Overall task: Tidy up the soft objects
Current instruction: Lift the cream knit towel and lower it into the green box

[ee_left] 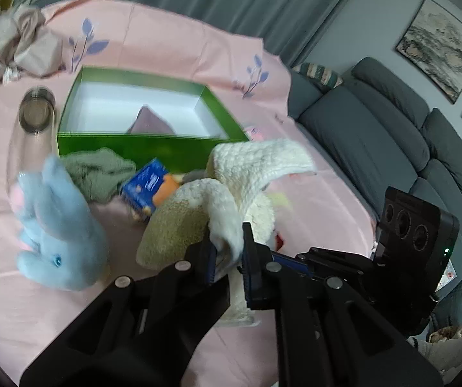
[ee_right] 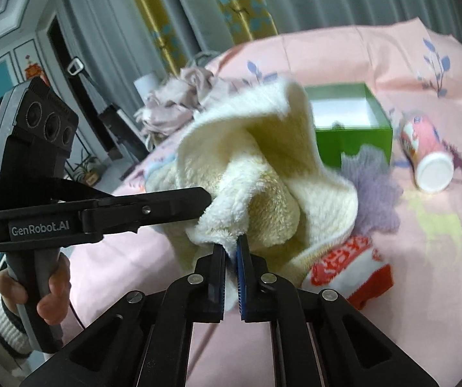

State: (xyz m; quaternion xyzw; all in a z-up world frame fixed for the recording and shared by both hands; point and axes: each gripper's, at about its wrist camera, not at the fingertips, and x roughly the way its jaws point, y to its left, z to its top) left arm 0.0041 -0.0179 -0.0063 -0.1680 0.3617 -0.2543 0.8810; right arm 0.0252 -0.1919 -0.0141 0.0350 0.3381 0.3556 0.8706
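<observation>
A cream fleece cloth [ee_left: 256, 167] lies bunched on the pink sheet in front of an open green box [ee_left: 153, 148]. My left gripper [ee_left: 227, 242] is shut on one edge of the cream cloth. My right gripper [ee_right: 231, 245] is shut on another edge of the same cloth [ee_right: 263, 167], which rises in a fold between both grippers. In the right wrist view the left gripper [ee_right: 210, 198] comes in from the left, held by a hand [ee_right: 50, 296]. A blue plush rabbit [ee_left: 56, 225] lies at the left, and a grey-green cloth [ee_left: 98, 171] sits by the box.
A blue packet [ee_left: 147, 187] rests beside the cream cloth. A clear glass jar [ee_left: 35, 113] stands left of the box. A pink can [ee_right: 424, 158], a purple fuzzy item [ee_right: 372, 193] and a red-white sock [ee_right: 350, 267] lie at the right. A grey sofa [ee_left: 376, 142] borders the bed.
</observation>
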